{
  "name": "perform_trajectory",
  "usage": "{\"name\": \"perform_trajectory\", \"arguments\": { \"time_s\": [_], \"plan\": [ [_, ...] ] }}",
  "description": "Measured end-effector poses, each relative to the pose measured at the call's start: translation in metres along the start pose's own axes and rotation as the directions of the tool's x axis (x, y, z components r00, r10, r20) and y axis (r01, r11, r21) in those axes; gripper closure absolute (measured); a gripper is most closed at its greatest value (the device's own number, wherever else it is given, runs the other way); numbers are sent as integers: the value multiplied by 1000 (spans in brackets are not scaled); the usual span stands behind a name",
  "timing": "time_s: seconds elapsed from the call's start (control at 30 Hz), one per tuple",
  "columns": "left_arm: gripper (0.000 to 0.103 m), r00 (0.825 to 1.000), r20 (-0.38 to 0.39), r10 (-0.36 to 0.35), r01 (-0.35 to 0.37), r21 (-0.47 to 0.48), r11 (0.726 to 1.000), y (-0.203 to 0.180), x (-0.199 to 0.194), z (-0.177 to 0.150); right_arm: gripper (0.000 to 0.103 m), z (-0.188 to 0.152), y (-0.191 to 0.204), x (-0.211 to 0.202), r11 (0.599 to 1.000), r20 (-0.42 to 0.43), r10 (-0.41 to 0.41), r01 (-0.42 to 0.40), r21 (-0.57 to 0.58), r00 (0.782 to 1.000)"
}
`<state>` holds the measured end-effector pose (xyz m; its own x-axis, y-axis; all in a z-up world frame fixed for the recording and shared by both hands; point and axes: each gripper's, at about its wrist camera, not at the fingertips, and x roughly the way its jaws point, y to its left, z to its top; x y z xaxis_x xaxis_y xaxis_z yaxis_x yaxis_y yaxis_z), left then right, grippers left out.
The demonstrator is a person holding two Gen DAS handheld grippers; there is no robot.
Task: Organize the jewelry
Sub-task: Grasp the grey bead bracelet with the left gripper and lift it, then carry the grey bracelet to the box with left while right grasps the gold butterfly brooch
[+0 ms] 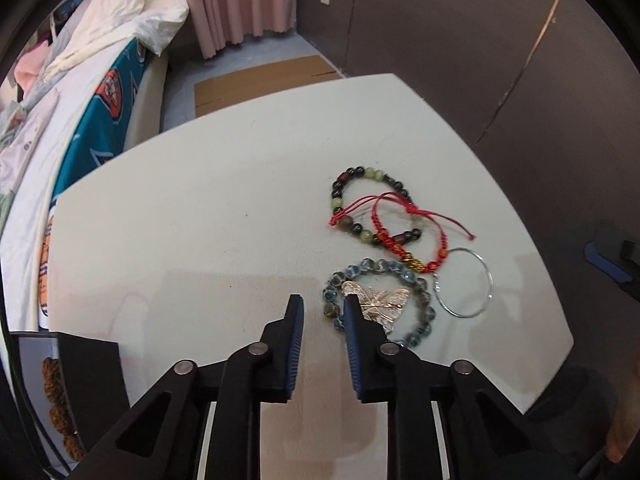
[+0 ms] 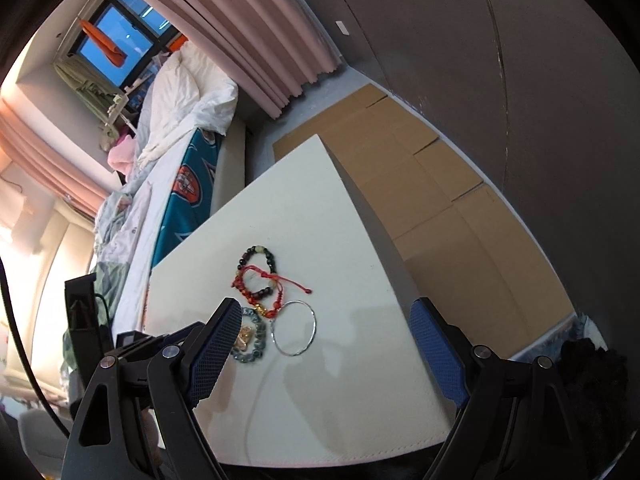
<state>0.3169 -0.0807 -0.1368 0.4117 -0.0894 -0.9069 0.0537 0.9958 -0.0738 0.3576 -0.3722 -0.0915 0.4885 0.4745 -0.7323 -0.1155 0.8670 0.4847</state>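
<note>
Jewelry sits bunched on your white table (image 1: pixel 200 208): dark beaded bracelet (image 1: pixel 340 194) at twelve o'clock, red cord bracelet (image 1: pixel 404 242) across it, silver hoop (image 1: pixel 486 276) at three, blue-grey bead bracelet (image 1: pixel 368 266) ringing a gold butterfly (image 1: pixel 386 300) at six. Your left gripper (image 1: pixel 322 304) is partly open and empty, one finger over the butterfly; your right gripper (image 2: pixel 324 320) is spread wide, empty.

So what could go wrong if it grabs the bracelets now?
1. The red cord bracelet lies across the dark bead bracelet and touches the blue bead bracelet, so lifting one may drag the others.
2. The butterfly charm sits inside the blue one, right by the left gripper, and could get knocked.
3. The thin silver ring lies flat, so open jaws might slip off it.
</note>
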Motion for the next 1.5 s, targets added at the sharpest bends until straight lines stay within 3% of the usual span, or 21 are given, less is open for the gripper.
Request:
{"name": "perform_trajectory", "arguments": {
  "time_s": [0.57,0.6,0.63,0.7,0.97,1.13,1.5],
  "plan": [
    [82,1000,-22,-17,17,11,1000,-2,12,3,16,0,7,5,1000,-20,-14,14,-20,1000],
    [83,999,-27,-22,23,14,1000,-2,12,4,16,-1,9,5,1000,-20,-16,15,-23,1000],
    [94,999,-33,-39,39,16,999,-2,13,4,16,-1,9,6,1000,-21,-14,14,-25,1000],
    [94,998,-40,-39,40,13,999,-2,12,2,16,-2,11,9,999,-28,-16,15,-30,999],
    [95,985,87,-151,147,45,988,-10,-36,7,16,-3,16,14,1000,-41,-10,9,-27,999],
    [95,975,137,-174,164,85,983,-17,-64,12,16,-4,24,13,999,-40,4,-6,-33,999],
    [95,972,202,-123,124,10,992,30,-93,0,27,-12,51,45,991,-141,118,-126,-52,983]
  ]
}}
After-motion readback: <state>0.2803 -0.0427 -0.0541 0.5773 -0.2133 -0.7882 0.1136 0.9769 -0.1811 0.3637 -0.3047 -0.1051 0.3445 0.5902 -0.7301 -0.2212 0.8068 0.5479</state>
